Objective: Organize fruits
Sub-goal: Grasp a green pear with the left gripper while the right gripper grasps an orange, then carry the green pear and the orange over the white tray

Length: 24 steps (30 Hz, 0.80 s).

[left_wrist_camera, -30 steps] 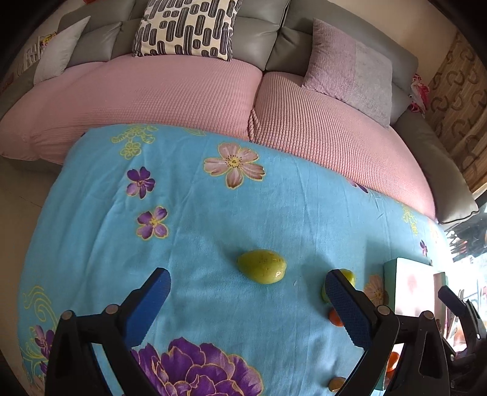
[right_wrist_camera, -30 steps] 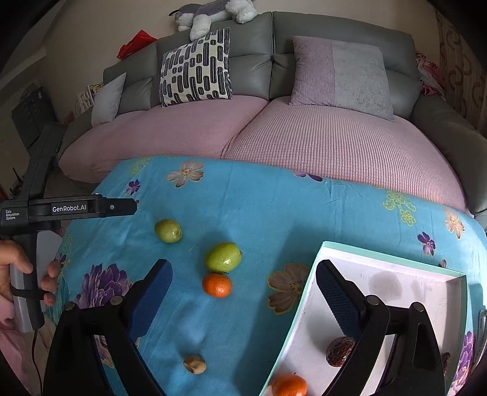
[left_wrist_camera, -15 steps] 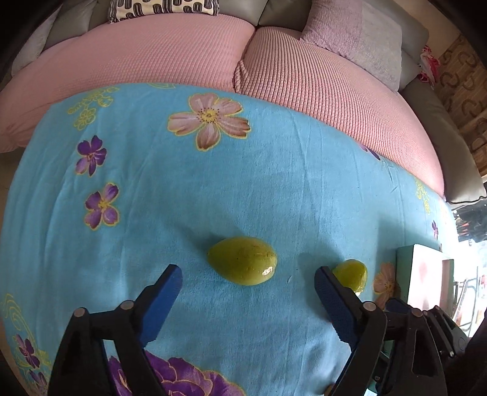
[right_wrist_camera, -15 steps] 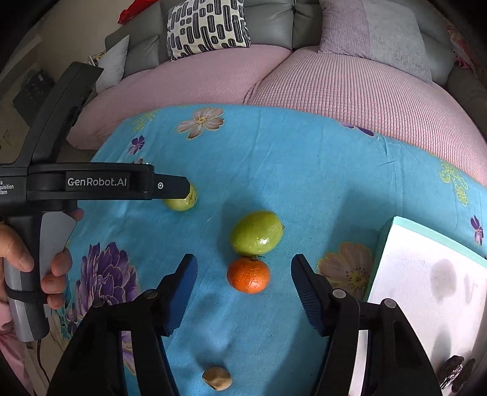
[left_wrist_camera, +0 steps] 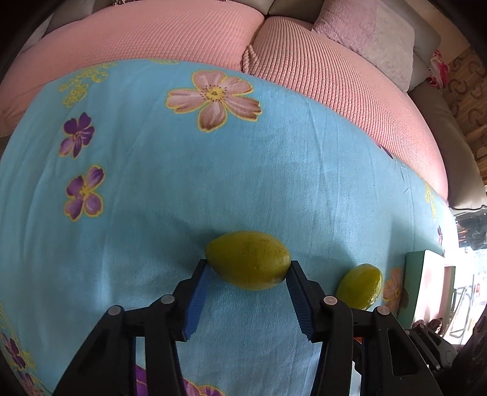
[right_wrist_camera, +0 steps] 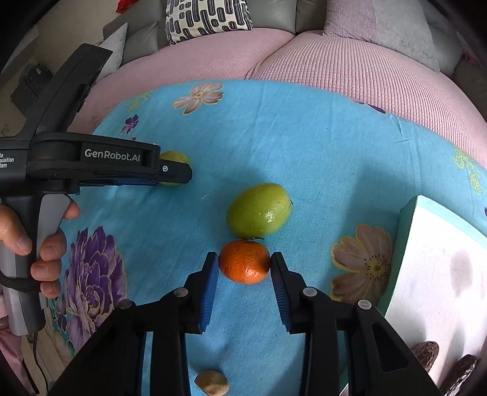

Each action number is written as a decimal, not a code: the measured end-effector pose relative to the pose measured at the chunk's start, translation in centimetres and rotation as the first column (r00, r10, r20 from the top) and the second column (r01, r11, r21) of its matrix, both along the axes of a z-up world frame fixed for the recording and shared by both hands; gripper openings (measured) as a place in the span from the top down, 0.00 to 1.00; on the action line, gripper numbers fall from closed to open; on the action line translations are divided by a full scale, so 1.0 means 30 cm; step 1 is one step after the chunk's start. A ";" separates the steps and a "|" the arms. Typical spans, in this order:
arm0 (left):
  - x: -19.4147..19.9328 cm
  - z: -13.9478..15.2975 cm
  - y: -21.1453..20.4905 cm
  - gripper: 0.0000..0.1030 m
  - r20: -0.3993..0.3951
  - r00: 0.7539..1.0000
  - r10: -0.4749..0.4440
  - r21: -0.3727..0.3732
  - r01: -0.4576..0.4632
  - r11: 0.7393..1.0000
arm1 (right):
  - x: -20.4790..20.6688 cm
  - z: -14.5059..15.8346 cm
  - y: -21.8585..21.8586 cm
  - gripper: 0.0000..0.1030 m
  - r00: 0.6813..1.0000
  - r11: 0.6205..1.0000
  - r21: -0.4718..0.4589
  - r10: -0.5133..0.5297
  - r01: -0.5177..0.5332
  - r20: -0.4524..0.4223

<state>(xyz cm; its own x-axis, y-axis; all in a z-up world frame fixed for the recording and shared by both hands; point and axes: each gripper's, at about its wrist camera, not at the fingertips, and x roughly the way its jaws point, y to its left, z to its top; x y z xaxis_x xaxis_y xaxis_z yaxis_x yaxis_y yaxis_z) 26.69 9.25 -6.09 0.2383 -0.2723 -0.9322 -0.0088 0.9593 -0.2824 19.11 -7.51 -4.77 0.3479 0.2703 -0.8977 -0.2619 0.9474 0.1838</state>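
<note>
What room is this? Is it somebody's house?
Probably a living room at home: a sofa with cushions stands behind a table under a flowery blue cloth, with fruit lying on it.

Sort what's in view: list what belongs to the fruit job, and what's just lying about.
Job: yellow-green fruit between the left tongs; orange between the right tongs; green fruit; small brown fruit; tray.

Lying about: sofa; patterned pillow; floral cloth.
</note>
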 end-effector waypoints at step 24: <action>-0.414 0.178 -0.080 0.48 0.244 0.961 0.129 -0.186 -0.084 0.979 | -0.348 0.151 -0.271 0.66 0.976 0.984 0.040 -0.177 0.173 0.125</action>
<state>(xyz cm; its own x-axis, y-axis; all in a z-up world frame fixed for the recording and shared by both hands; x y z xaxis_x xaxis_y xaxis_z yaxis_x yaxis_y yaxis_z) 14.28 6.83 -0.75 0.4970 -0.3829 -0.7787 -0.0150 0.8934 -0.4489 8.66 -15.65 -0.26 0.5032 0.2204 -0.8356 -0.1159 0.9754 0.1876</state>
